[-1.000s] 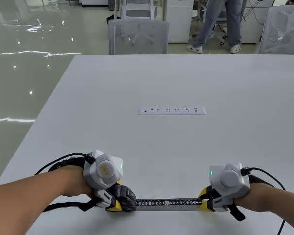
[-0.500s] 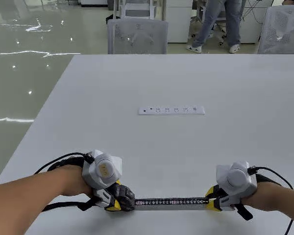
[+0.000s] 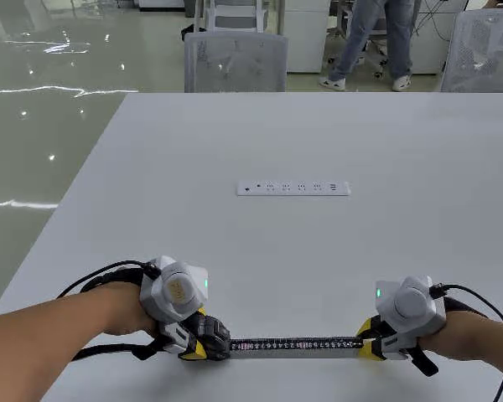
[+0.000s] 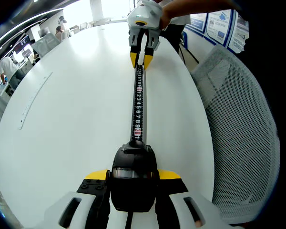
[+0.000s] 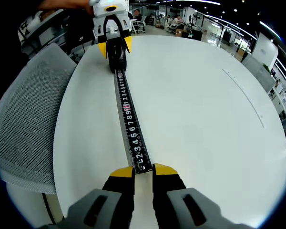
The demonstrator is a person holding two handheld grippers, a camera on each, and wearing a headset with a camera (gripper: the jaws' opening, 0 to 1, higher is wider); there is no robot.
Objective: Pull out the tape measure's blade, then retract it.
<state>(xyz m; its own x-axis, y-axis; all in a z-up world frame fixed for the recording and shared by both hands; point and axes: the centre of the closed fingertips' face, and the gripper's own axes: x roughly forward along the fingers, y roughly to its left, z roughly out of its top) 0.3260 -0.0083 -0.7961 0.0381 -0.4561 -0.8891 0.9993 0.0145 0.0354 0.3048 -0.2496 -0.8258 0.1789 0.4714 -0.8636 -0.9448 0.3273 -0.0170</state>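
My left gripper (image 4: 133,177) pinches the tape measure case (image 4: 133,179), my right gripper (image 5: 143,171) seems nipped on the tip of the blade (image 3: 293,344), stretched flat along the near edge of the table (image 3: 318,260), open top beyond to the power strip (image 3: 293,189).

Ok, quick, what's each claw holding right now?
Left claw: closed on the tape measure, gripping its body.
Right claw: closed on the end of the pulled-out blade.

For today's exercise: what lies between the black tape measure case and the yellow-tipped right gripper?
The numbered metal blade, drawn out along the white table from case to right gripper, as the head view shows.
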